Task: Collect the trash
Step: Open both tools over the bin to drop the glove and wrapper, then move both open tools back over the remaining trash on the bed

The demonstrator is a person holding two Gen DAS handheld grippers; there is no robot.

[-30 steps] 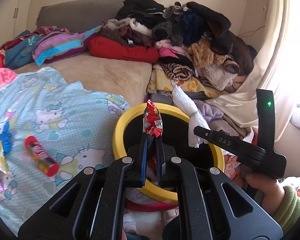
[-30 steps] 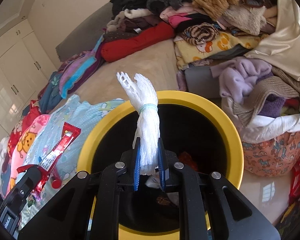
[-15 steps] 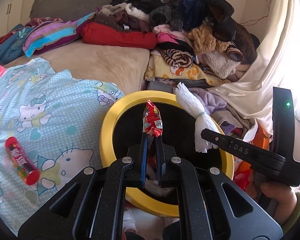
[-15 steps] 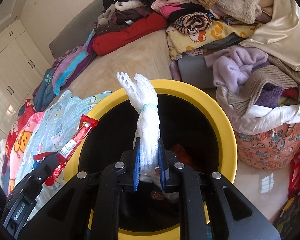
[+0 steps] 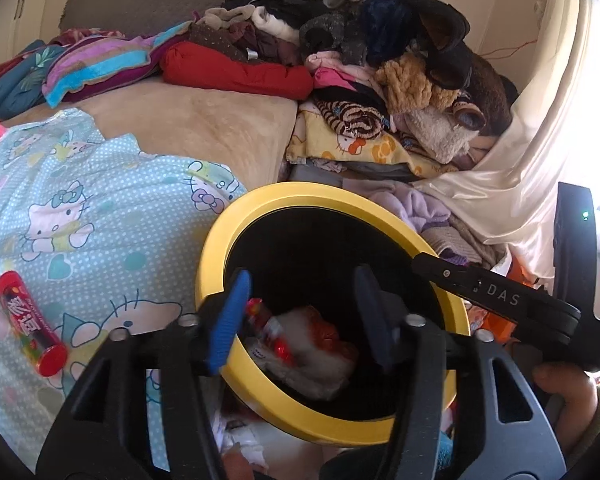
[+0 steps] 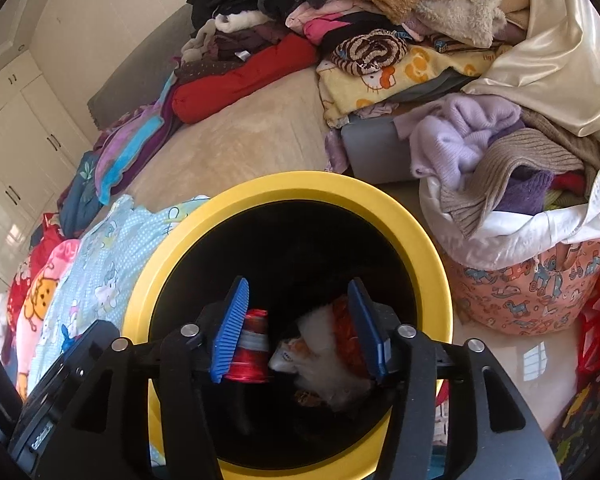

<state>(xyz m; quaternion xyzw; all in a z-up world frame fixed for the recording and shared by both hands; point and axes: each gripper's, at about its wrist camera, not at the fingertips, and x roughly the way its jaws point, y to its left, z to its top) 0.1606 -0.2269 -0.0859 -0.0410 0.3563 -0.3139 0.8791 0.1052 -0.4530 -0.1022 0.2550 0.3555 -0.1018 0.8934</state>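
Both grippers hang over the yellow-rimmed bin (image 6: pixel 292 188): left gripper (image 5: pixel 300 316) and right gripper (image 6: pixel 300 326) have just sprung apart, gripping nothing. Red wrapper (image 6: pixel 250 346) lies down inside; candy tube (image 5: pixel 30 322) sits left on the blanket (image 5: pixel 100 216).

Both views are taken from just behind a pair of tongs, angled downward and held close above the yellow-rimmed bin (image 5: pixel 216 248) (image 6: pixel 428 240), whose dark inside fills the near middle of each. From the left wrist, the bin is seen slightly from the left, with the bed (image 5: pixel 188 120) far and the right tongs (image 5: pixel 496 296) entering at the right edge. From the right wrist, the bin is looked into more squarely; the bed (image 6: pixel 240 148), the clothes pile (image 5: pixel 380 60) (image 6: pixel 380 20) and the bin are shared.
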